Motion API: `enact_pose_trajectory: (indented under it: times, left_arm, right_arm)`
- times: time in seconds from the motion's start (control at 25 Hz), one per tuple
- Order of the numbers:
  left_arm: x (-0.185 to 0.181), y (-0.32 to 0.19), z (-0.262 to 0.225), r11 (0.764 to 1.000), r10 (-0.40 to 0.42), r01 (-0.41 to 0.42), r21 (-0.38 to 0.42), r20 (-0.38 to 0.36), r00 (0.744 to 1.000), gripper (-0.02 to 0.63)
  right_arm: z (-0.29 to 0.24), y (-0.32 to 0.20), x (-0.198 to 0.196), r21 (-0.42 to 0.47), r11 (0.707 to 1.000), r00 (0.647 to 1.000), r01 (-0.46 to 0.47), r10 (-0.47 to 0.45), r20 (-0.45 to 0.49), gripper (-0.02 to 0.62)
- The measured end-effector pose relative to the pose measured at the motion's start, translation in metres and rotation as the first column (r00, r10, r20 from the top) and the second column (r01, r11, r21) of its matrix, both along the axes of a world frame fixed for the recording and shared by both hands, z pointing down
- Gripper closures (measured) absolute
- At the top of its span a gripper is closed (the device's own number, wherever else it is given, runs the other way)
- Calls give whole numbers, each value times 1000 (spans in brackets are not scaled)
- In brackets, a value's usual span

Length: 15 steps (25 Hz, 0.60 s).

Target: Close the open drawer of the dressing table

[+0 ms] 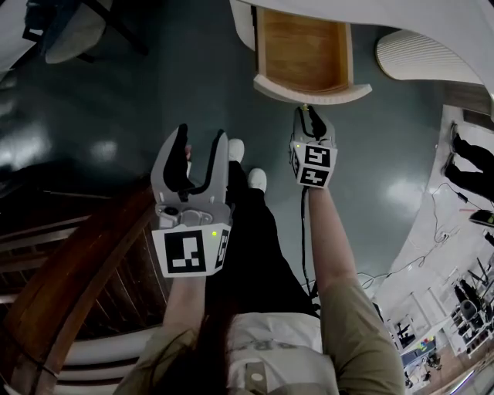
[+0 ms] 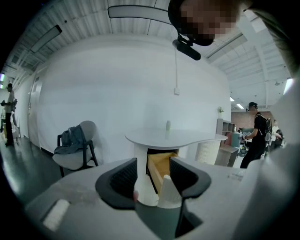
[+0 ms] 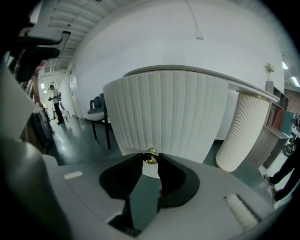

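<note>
The drawer (image 1: 302, 54) stands pulled well out from under the desk (image 1: 370, 11), its wooden inside bare and its curved white front (image 3: 164, 117) facing the person. The right tool (image 1: 309, 117) is clenched on the small brass knob (image 3: 150, 157) at the middle of that front, and only the very tips of the jaws pinch it. The left tool (image 1: 201, 140) hangs back near the person, released and empty; its own view shows the drawer only far off between its jaws. The step in hand looks like the push inward. The grip is shallow and the knob is round and smooth. A push along the tool's present downward slant could make the tips slide off and strike the ribbed front. A push off the line of the runners might skew the drawer and jam it partway. Too hard a shove could slam it shut and rock what looks like a small bottle (image 2: 168, 125) standing on the desk. If the wrist rolls while the knob is gripped, the knob could be twisted loose.
</note>
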<state>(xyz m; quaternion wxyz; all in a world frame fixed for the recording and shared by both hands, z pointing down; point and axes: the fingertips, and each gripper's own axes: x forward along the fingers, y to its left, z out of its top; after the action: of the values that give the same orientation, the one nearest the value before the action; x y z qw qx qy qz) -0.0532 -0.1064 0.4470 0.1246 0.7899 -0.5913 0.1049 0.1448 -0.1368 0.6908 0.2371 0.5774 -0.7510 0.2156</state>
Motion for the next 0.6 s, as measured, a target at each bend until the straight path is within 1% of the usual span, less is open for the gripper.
enact_pose_trajectory:
  times: [0.16, 0.4, 0.6]
  left_arm:
    - [-2, -7, 3, 1000, 1, -1, 7, -11, 1000, 387]
    - [-3, -25, -5, 999, 29, -29, 31, -5, 1000, 387]
    - [-12, -32, 6, 1000, 26, -26, 15, -12, 1000, 387]
  right_arm:
    - [-1, -10, -1, 12, 1000, 1000, 5, -5, 1, 489]
    - [-4, -27, 2, 26, 1000, 1000, -10, 10, -1, 489]
    - [-3, -40, 0, 30, 999, 1000, -28, 28, -4, 489]
